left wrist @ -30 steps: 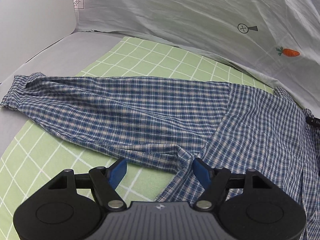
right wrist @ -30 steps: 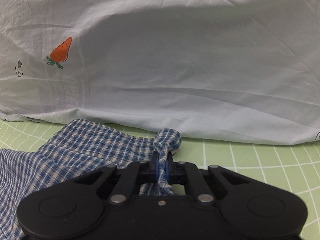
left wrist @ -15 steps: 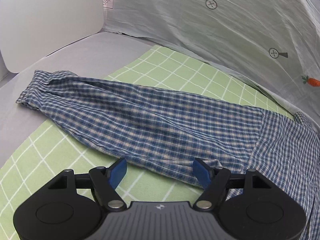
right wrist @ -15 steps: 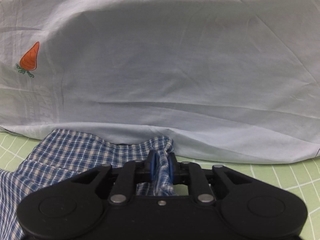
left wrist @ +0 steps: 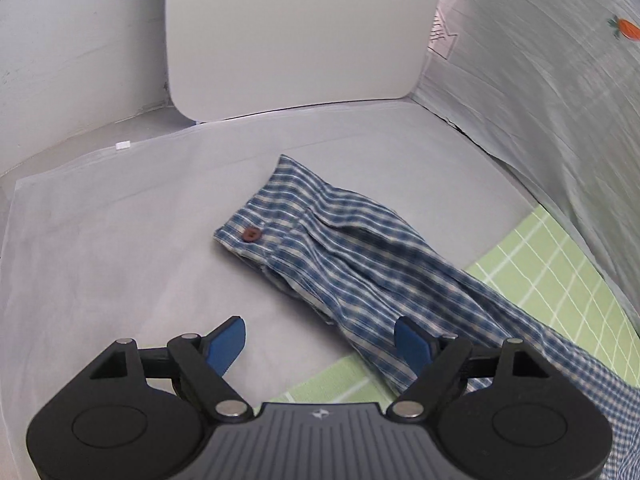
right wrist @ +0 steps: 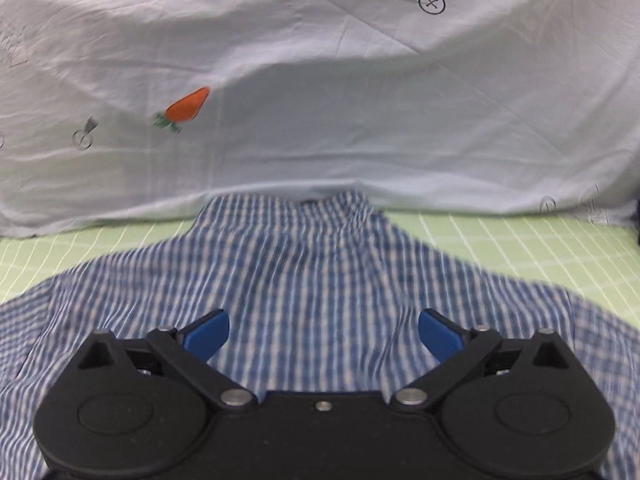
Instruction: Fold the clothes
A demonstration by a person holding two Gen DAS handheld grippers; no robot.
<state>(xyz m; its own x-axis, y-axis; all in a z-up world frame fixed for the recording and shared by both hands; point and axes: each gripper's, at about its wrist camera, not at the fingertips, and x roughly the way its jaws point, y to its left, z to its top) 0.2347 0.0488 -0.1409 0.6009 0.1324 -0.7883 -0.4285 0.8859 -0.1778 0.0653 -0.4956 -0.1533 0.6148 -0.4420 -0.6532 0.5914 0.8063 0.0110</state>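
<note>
Grey bedsheet [left wrist: 100, 240] holds a plaid shirt [right wrist: 320, 280]; only the left view shows its cuff [left wrist: 256, 224]. Left gripper [left wrist: 320, 344] and right gripper [right wrist: 323, 334] are both opening wide, gripping nothing.

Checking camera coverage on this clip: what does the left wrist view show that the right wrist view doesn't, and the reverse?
Left wrist only: the sleeve cuff with its brown button, lying on the grey sheet in front of a white panel, and the left gripper, jaws opening, nothing between them.

Right wrist only: the shirt body spread up to the collar, and the right gripper, jaws opening above it.

Both: the plaid shirt, green grid mat, and pale backdrop cloth with a carrot print.
</note>
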